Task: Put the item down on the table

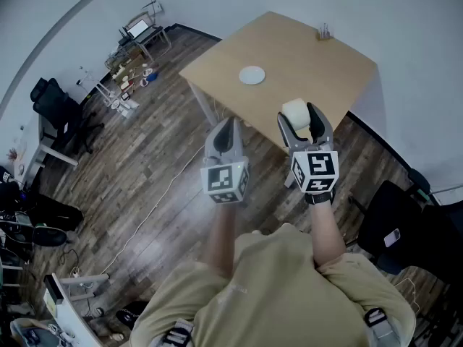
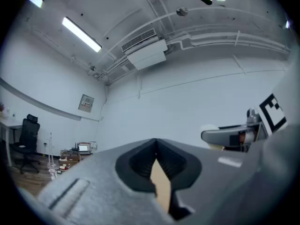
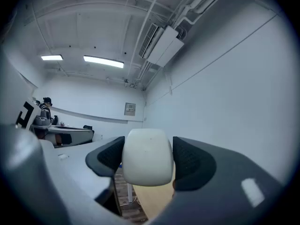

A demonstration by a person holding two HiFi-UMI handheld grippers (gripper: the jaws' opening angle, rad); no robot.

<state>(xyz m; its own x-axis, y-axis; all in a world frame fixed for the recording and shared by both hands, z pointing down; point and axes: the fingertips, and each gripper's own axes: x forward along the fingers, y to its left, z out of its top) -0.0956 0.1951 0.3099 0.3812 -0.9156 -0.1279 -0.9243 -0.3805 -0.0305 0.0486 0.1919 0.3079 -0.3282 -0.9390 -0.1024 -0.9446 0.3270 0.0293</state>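
Only head view shows a disc (image 1: 252, 74) beyond the gripped item (image 1: 296, 112).

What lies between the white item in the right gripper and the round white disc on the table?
Nothing: in the head view only bare table separates the item and disc.
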